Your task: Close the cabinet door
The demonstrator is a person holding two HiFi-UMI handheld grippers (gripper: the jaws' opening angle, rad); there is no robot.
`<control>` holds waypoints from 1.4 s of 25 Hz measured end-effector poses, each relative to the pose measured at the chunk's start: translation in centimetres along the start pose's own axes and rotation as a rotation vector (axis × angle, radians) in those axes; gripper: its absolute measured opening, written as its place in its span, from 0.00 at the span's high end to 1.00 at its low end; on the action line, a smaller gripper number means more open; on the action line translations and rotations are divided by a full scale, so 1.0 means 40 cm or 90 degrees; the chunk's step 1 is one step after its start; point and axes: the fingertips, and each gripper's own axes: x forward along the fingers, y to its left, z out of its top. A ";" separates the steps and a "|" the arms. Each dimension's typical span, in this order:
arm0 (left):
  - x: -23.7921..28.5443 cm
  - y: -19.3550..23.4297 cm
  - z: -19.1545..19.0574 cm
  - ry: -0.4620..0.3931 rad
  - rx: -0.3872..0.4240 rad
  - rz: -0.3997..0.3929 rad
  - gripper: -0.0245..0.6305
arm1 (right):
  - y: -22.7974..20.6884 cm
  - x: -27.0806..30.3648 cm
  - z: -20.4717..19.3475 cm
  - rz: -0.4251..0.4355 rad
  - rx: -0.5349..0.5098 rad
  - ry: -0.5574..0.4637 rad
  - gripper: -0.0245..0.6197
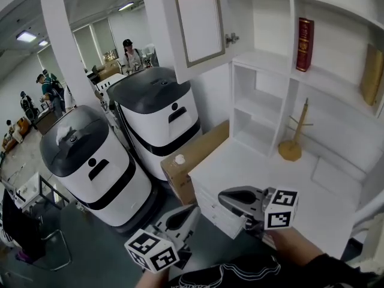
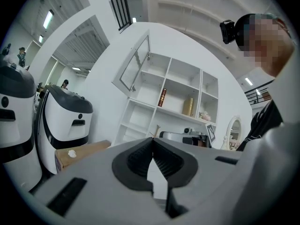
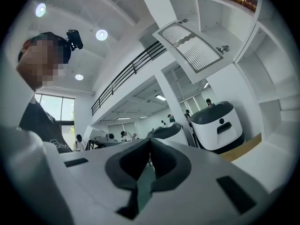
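The white cabinet door (image 1: pixel 198 23) with its framed panel hangs open at the top of the white shelf unit, swung out to the left, a small metal knob (image 1: pixel 231 39) on its inner edge. It also shows in the left gripper view as door (image 2: pixel 136 64) and in the right gripper view as door (image 3: pixel 190 43). Both grippers are low, well below the door and not touching it. My left gripper (image 1: pixel 193 210) is shut and holds nothing; its jaws (image 2: pixel 152 142) meet at the tips. My right gripper (image 1: pixel 223 195) hovers by the counter's corner, also shut and holding nothing (image 3: pixel 150 142).
A white counter (image 1: pixel 258 179) runs under the shelves, with a wooden stand (image 1: pixel 292 146) on it. A red book (image 1: pixel 305 44) stands on an upper shelf. A cardboard box (image 1: pixel 195 155) and two white-and-black machines (image 1: pixel 159 119) (image 1: pixel 90 161) stand to the left. People stand far back.
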 end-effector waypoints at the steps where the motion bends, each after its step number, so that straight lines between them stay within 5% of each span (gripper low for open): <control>1: 0.014 0.017 0.013 -0.002 0.004 -0.004 0.96 | -0.016 0.013 0.017 0.000 -0.008 -0.003 0.96; 11: 0.112 0.102 0.100 -0.024 0.020 -0.081 0.96 | -0.123 0.050 0.127 -0.049 -0.070 -0.024 0.96; 19: 0.207 0.272 0.190 -0.029 0.023 -0.141 0.96 | -0.255 0.131 0.200 -0.113 -0.097 -0.051 0.96; 35: 0.393 0.534 0.526 -0.069 0.092 -0.380 0.96 | -0.452 0.258 0.460 -0.338 -0.212 -0.123 0.96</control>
